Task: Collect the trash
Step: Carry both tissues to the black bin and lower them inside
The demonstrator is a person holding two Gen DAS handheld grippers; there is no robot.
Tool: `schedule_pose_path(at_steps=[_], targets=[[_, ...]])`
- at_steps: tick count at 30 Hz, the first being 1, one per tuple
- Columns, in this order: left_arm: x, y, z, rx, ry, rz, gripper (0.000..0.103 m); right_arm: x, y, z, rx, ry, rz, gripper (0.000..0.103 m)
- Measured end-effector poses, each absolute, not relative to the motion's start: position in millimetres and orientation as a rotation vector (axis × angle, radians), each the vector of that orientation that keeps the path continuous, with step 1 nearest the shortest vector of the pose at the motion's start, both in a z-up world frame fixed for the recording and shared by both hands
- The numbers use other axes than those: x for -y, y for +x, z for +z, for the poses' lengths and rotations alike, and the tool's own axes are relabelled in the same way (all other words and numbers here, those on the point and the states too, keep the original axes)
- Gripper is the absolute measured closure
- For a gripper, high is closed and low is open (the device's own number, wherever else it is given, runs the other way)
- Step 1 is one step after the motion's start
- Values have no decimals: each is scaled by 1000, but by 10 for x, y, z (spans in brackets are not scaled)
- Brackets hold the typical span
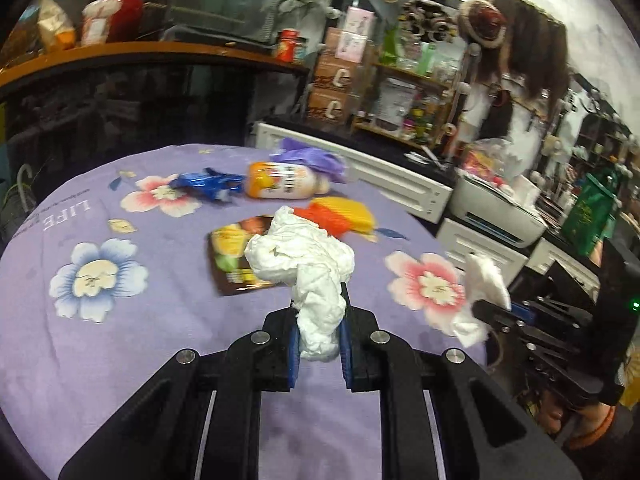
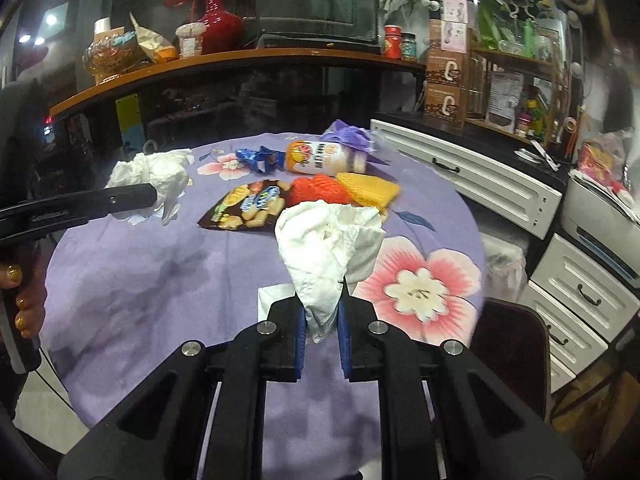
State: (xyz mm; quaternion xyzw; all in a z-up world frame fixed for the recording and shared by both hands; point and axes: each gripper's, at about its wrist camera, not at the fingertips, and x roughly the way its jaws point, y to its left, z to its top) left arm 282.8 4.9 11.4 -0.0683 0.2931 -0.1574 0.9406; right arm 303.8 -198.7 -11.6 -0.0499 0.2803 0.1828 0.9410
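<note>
My left gripper [image 1: 320, 312] is shut on a crumpled white tissue [image 1: 304, 256], held above the purple flowered tablecloth [image 1: 120, 320]. My right gripper [image 2: 322, 312] is shut on a second white tissue [image 2: 324, 240]. Each shows in the other's view: the right gripper [image 1: 478, 308] at the table's right edge, the left gripper [image 2: 154, 196] at the left with its tissue [image 2: 156, 176]. On the cloth lie a snack packet [image 2: 248, 204], a blue wrapper [image 2: 256, 158], a tipped bottle [image 2: 324, 158], orange and yellow foam netting [image 2: 348, 190] and a purple bag [image 2: 352, 138].
A flat white paper [image 2: 276, 296] lies on the cloth under the right gripper. White drawer units [image 2: 460, 168] and a printer [image 1: 492, 208] stand to the right, with a dark chair [image 2: 512, 344] beside the table. A wooden counter [image 2: 240, 60] with vases runs behind.
</note>
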Motion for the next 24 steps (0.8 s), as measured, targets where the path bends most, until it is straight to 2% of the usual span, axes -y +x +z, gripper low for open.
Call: schedule_pose_path(at_steps=[13,24], targets=[[1081,2819,76,-598,-105,-528,87,3156,3023,-246,-587,-3,145,89],[1986,2867,-125,-653,-30,-675,87,3909,3570,-1134,-773,125,-11,89]])
